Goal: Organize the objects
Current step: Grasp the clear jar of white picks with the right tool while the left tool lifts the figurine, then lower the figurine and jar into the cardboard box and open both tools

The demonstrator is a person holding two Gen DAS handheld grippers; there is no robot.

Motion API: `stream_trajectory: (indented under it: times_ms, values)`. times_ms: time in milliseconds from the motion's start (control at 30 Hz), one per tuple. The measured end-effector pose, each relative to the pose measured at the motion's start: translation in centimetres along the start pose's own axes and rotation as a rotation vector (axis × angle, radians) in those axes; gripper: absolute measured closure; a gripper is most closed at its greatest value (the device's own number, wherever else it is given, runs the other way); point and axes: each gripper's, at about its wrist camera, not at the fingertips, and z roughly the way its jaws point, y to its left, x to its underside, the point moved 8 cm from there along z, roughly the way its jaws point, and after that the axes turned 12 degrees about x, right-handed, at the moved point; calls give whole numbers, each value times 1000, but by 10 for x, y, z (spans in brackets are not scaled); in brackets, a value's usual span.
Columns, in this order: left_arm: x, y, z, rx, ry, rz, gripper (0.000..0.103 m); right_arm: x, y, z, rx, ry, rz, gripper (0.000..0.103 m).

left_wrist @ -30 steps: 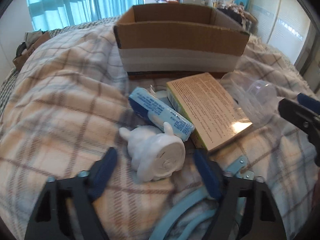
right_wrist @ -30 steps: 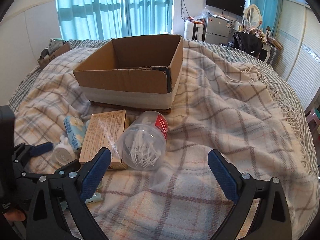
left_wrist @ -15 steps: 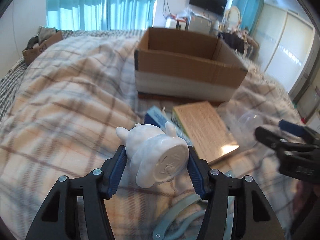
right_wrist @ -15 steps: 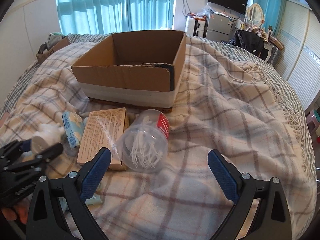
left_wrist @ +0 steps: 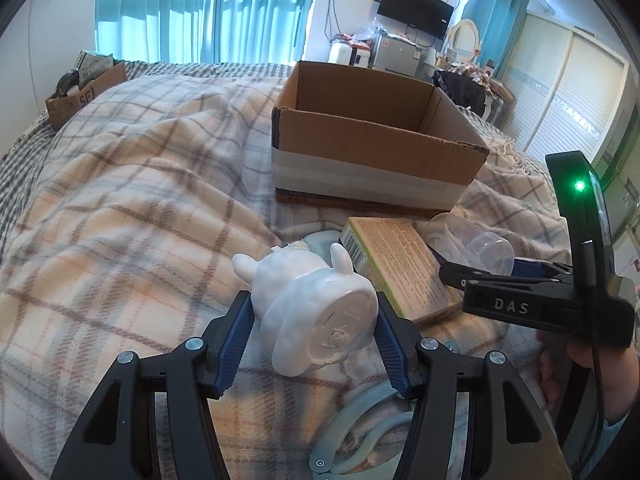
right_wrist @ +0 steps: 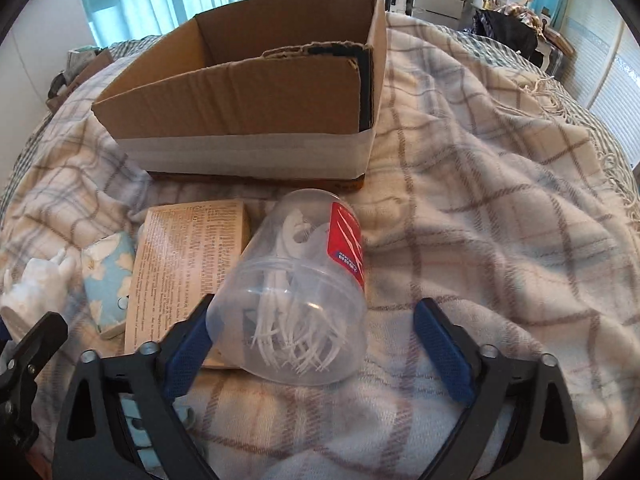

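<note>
My left gripper (left_wrist: 314,334) is shut on a white ceramic animal figurine (left_wrist: 316,316) and holds it above the plaid blanket; the figurine also shows in the right wrist view (right_wrist: 34,284). My right gripper (right_wrist: 316,340) is open, its jaws on either side of a clear plastic jar of floss picks (right_wrist: 304,300) that lies on its side; its left pad is at the jar's side. The jar also shows in the left wrist view (left_wrist: 472,244). An open cardboard box (left_wrist: 372,144) stands behind, also in the right wrist view (right_wrist: 256,104).
A tan flat box (right_wrist: 188,264) with printed text lies beside the jar, also in the left wrist view (left_wrist: 400,264). A blue floral tissue pack (right_wrist: 108,276) lies left of it. A light blue plastic clip (left_wrist: 360,432) lies under my left gripper. The plaid blanket (right_wrist: 500,208) covers the bed.
My left gripper closed on the figurine and lifted it off the blanket. My right gripper moved forward and down so its open jaws now flank the jar.
</note>
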Motion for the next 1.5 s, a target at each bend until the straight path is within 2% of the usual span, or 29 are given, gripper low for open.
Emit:
stream_trajectory:
  times_ms: [33, 67, 167, 367, 733, 967, 1167, 1333, 1500]
  values:
    - [0, 0, 0, 4, 0, -1, 43, 0, 2, -2, -20, -5, -2, 24]
    - [0, 0, -1, 8, -2, -2, 43, 1, 3, -6, -40, -18, -3, 38]
    - [0, -1, -3, 15, -4, -3, 43, 1, 1, -18, -13, -69, -6, 38]
    - [-3, -3, -8, 27, -15, 2, 43, -3, 0, -54, -17, -179, -9, 40]
    - [-25, -22, -29, 69, -72, 20, 43, -18, -9, -118, -32, -319, -15, 40]
    - [-73, -39, -46, 97, -130, 57, 43, -47, -14, -157, -27, -414, -28, 40]
    - [-129, -51, -50, 125, -180, 90, 43, -90, -14, -182, -36, -485, -51, 40]
    - [-178, -53, -36, 109, -198, 128, 43, -140, -15, -190, -55, -519, -53, 40]
    - [-217, -49, -5, 105, -195, 137, 43, -193, -15, -177, -24, -527, -52, 40]
